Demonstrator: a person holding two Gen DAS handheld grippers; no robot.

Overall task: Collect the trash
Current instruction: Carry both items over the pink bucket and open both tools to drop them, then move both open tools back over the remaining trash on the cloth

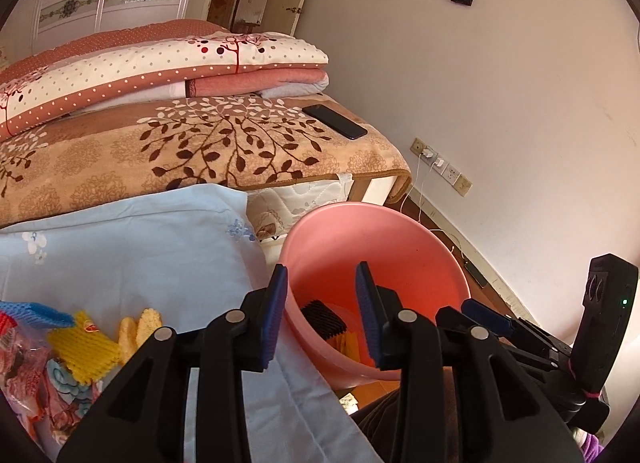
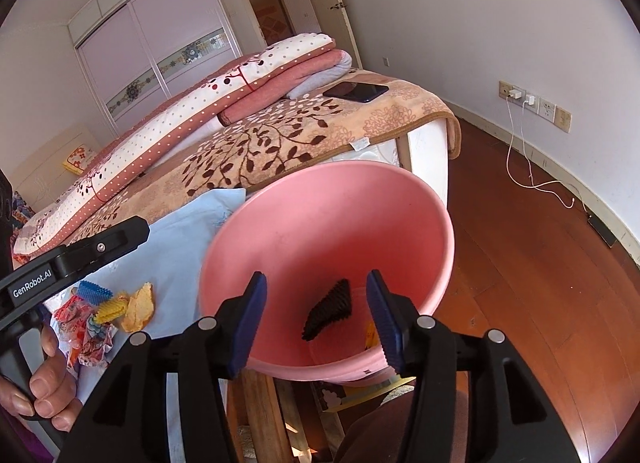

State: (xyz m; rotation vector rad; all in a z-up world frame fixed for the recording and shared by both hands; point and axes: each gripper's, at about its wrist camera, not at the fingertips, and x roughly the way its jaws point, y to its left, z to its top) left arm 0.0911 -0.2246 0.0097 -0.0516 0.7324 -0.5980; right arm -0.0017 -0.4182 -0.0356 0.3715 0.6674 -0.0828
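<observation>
The pink bin (image 2: 332,247) stands at the bed's edge, bare wood floor (image 2: 520,303) to its right. Inside lie a black foam net (image 2: 330,309) and a yellow scrap (mostly hidden). The right gripper (image 2: 316,315) and left gripper (image 1: 322,311) hover over its mouth, jaws apart, empty. Beyond, wrappers and foam nets (image 1: 80,339) sit on the blue cloth (image 1: 140,255).

Pink bin (image 2: 416,199) mouth gaping unobstructed; bed edge (image 2: 424,131) crowding behind; wood floor (image 2: 540,303) lying open rightward.
</observation>
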